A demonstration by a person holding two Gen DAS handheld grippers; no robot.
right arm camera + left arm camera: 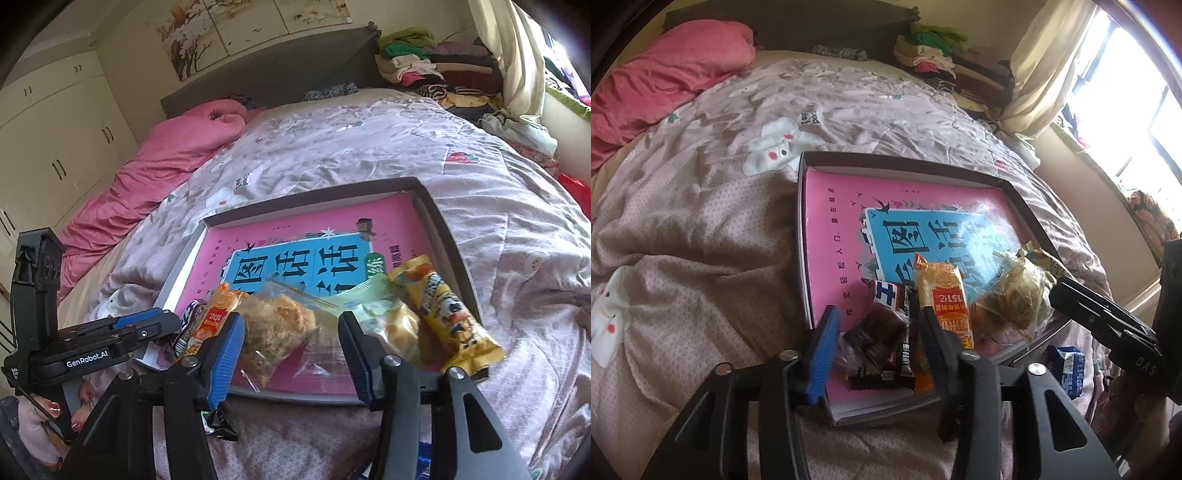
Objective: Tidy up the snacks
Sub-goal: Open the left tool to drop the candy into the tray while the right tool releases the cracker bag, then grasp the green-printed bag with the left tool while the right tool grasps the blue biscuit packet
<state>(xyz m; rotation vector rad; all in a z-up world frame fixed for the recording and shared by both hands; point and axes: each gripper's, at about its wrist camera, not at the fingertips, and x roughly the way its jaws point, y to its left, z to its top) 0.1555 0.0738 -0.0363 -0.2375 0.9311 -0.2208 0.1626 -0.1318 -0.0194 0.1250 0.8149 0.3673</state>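
Note:
A shallow dark box (905, 162) lies on the bed with a pink book (842, 221) as its floor. Snacks sit at its near end. My left gripper (881, 354) is open, its pads on either side of a dark brown cake packet (879, 336) without pressing it. An orange packet (942, 295) lies just right of it. My right gripper (291, 354) is open astride a clear bag with a floss pastry (280, 328). A pale green packet (384, 317) and a yellow packet (447, 314) lie to its right in the box (306, 201).
A blue packet (1067, 369) lies on the quilt outside the box's near corner. A dark crumpled wrapper (218, 421) sits under the right gripper. A pink blanket (166, 158), stacked clothes (424, 62), a curtain and wardrobe doors surround the bed. A hand (40, 424) holds the left gripper (110, 339).

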